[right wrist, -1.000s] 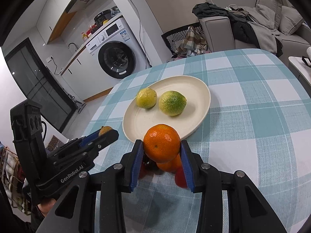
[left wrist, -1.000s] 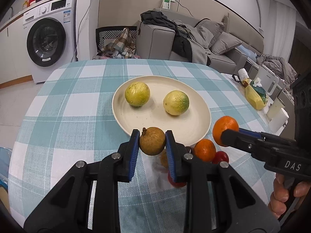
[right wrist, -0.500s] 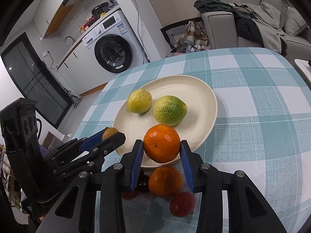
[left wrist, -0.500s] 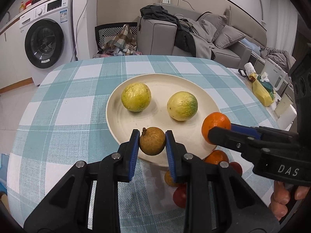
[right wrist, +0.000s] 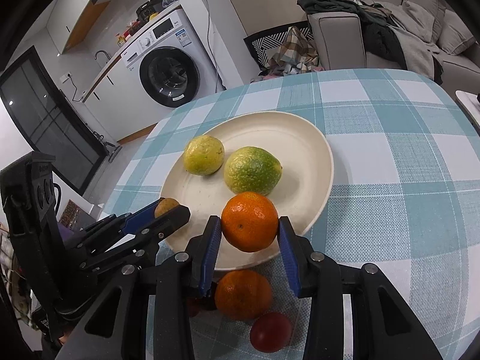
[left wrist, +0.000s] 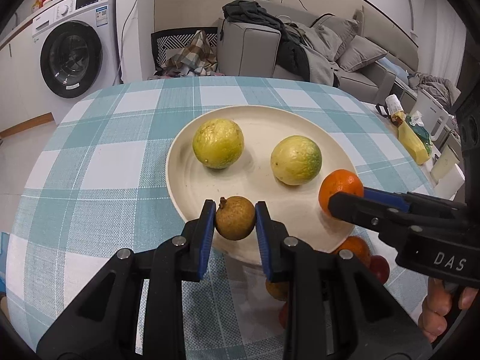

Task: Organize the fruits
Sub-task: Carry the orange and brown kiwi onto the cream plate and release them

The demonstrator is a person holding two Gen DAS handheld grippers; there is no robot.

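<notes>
A cream plate (left wrist: 300,120) (right wrist: 300,132) on the checked tablecloth holds two yellow-green citrus fruits (left wrist: 217,143) (left wrist: 296,160) (right wrist: 204,154) (right wrist: 252,170). My left gripper (left wrist: 235,220) is shut on a small brown longan (left wrist: 235,217) (right wrist: 166,206) above the plate's near rim. My right gripper (right wrist: 249,234) is shut on an orange tangerine (right wrist: 249,221) (left wrist: 340,186), also over the near rim, to the right of the longan. On the cloth below lie another tangerine (right wrist: 243,294) (left wrist: 355,247) and a red cherry tomato (right wrist: 271,331) (left wrist: 379,267).
More small fruit (left wrist: 276,291) lies half hidden under the left gripper. A side table with a yellow bag (left wrist: 412,142) and white containers stands off the table's right edge. A washing machine (left wrist: 72,57) and a sofa (left wrist: 330,57) stand behind. A hand (left wrist: 441,309) grips the right tool.
Both grippers have moved forward and a little down with their fruit, from short of the plate to over its near rim. The loose fruit on the cloth now lies beneath them.
</notes>
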